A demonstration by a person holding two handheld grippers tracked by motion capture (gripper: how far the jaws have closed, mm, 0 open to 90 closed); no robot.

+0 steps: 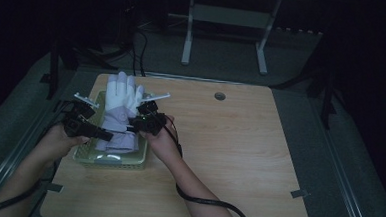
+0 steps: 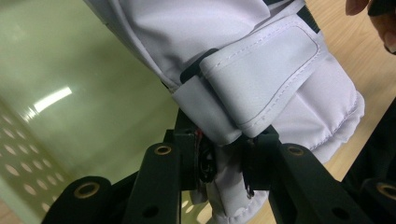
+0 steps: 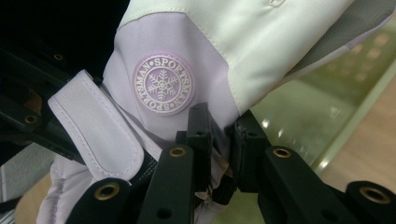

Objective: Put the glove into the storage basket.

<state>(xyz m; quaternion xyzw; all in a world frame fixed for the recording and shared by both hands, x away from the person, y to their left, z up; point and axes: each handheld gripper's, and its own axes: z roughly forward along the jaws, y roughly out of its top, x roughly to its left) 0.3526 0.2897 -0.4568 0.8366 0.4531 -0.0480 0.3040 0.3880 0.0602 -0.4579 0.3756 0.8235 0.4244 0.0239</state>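
**Glove held at the cuff by both grippers, over the basket**

**Table and basket.** A wooden table (image 1: pixel 228 155) carries a pale green basket (image 1: pixel 110 160) at its left side, near the person. The basket wall is perforated, as the left gripper view shows.

**Glove position and axis.** The glove (image 1: pixel 119 107) is in the basket's footprint, with its long axis running away from the person: fingers at the far end, reaching past the basket's far rim, cuff at the near end. Whether the cuff rests on the basket floor or hangs just above it cannot be told. The two grippers flank the cuff end, so the glove lies forward of both. Neither hand is clearly nearer; each sits at its own side of the cuff.

**Grippers.** The left gripper (image 2: pixel 223 161) has its jaws narrow, pinching the cuff fabric just below the strap. The right gripper (image 3: pixel 220 140) is likewise clamped on a fold of cuff, below the badge.

**Glove appearance.** A padded winter glove: white fingers and back, lilac wrist and quilted cuff. A stitched lilac strap (image 2: pixel 271 70) crosses the wrist. A round badge (image 3: pixel 161 84) shows a snowflake ringed by the word SPORTSMAN.

**Judgement.** A lowering or releasing move would probably need the far finger end brought inside the rim.
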